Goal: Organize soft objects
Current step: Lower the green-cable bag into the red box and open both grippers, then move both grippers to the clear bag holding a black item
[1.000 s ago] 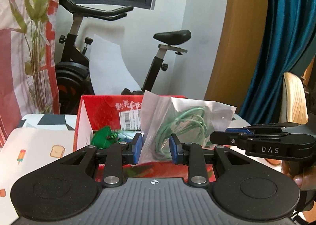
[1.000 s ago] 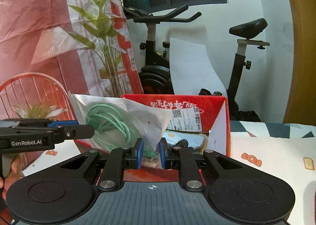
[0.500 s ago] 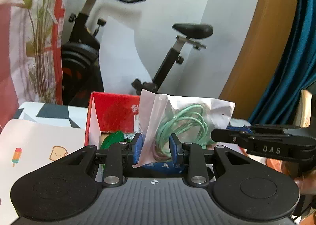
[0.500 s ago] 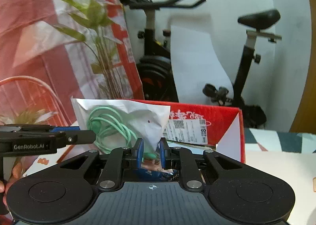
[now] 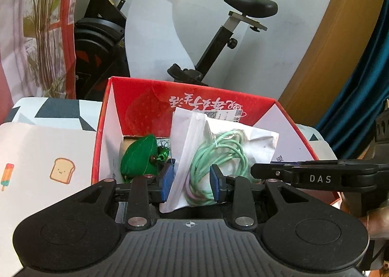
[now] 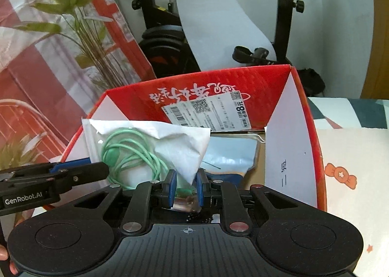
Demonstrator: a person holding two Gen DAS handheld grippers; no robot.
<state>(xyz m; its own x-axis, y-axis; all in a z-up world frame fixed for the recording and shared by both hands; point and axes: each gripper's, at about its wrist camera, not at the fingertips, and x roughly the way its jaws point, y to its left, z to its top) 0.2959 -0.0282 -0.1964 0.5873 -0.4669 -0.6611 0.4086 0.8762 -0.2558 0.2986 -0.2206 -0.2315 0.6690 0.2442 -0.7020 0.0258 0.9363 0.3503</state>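
Note:
A clear plastic bag with a coiled mint-green cable hangs between both grippers, over the open red box. My left gripper is shut on the bag's left part. My right gripper is shut on the bag's lower right corner; the bag spreads to its left. Inside the box lie a green plush item and a pale blue pouch. The box carries a white barcode label.
The box stands on a table with a white cloth printed with toast and candy. Behind it are an exercise bike, a plant and a red-and-white curtain. A blue curtain hangs at the right.
Both grippers have moved forward and tilted down with the bag, so the bag now hangs over the inside of the red box. The grip on the bag is unchanged.

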